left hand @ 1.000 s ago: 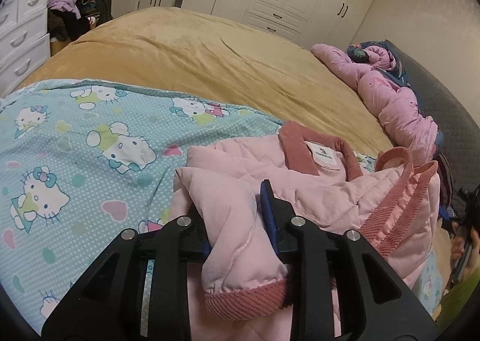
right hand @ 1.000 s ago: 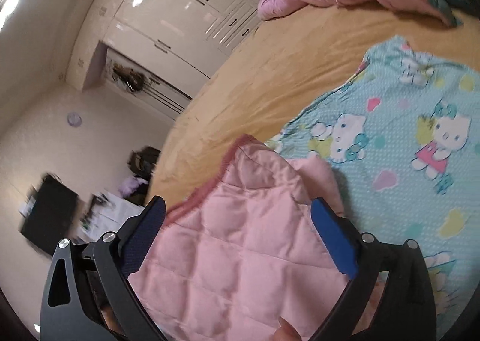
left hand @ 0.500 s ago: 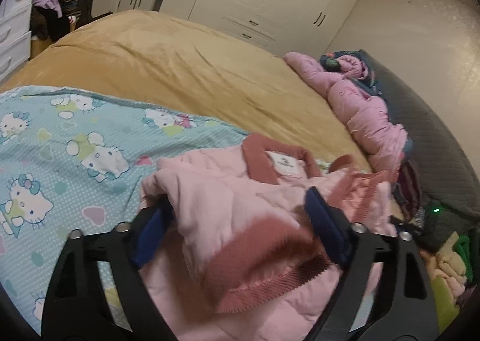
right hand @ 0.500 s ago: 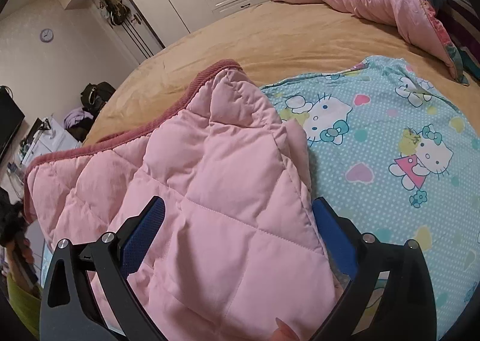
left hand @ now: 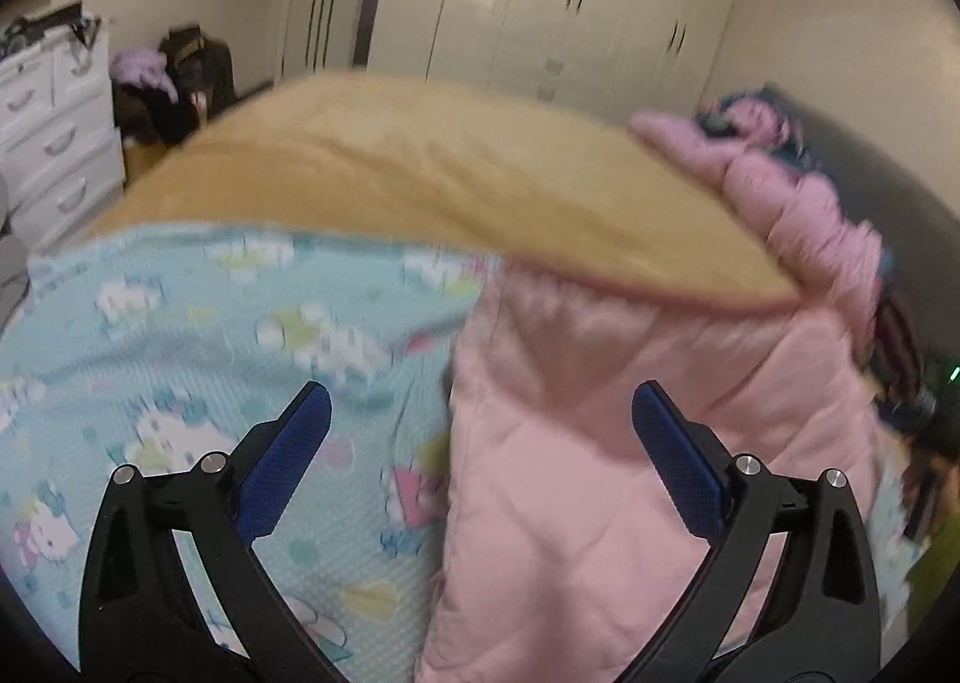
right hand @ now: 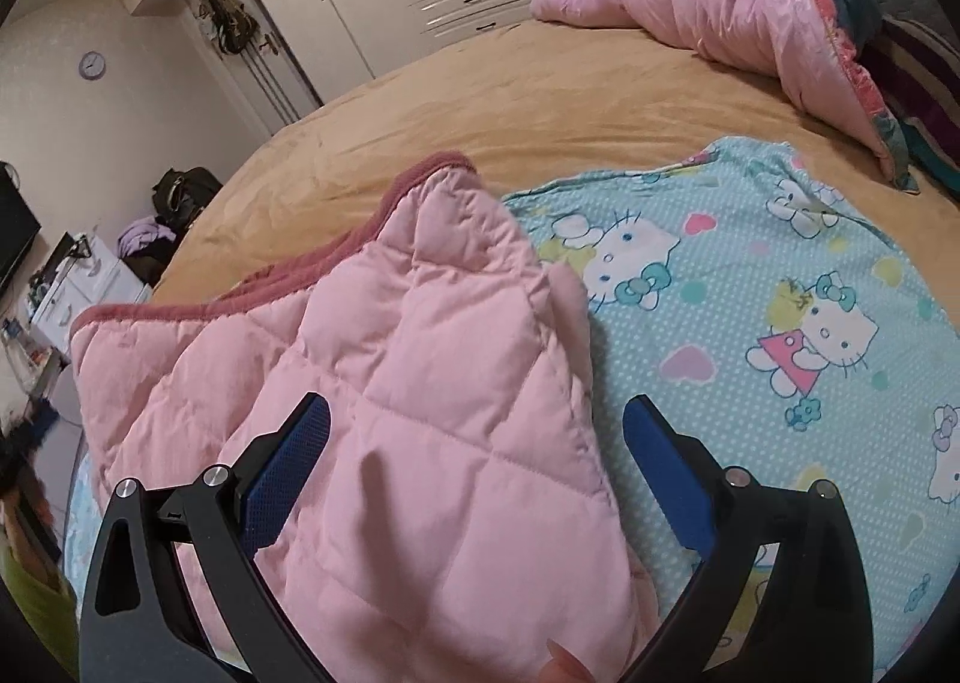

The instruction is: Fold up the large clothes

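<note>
A: While the left-wrist view is motion-blurred, the left gripper [left hand: 480,413] reads clearly: blue pads spread wide, nothing between them. The quilted pale pink padded jacket [left hand: 630,443] fills lower right of frame; its left edge runs down frame centre.

B: Right gripper [right hand: 477,422]?

A: Jaws likewise apart, empty. In that view the jacket [right hand: 390,383] lies lower left to centre, over the light blue cartoon-cat print sheet [right hand: 780,293]. Its darker pink ribbed trim [right hand: 360,239] runs along the upper edge; its right edge falls between the two pads.

B: Free room?

A: Print sheet bare at right of frame; mustard-tan bed cover [right hand: 540,101] bare across the middle. A crumpled pink satin quilt [right hand: 750,5] sits upper right, well apart from the jacket.
</note>
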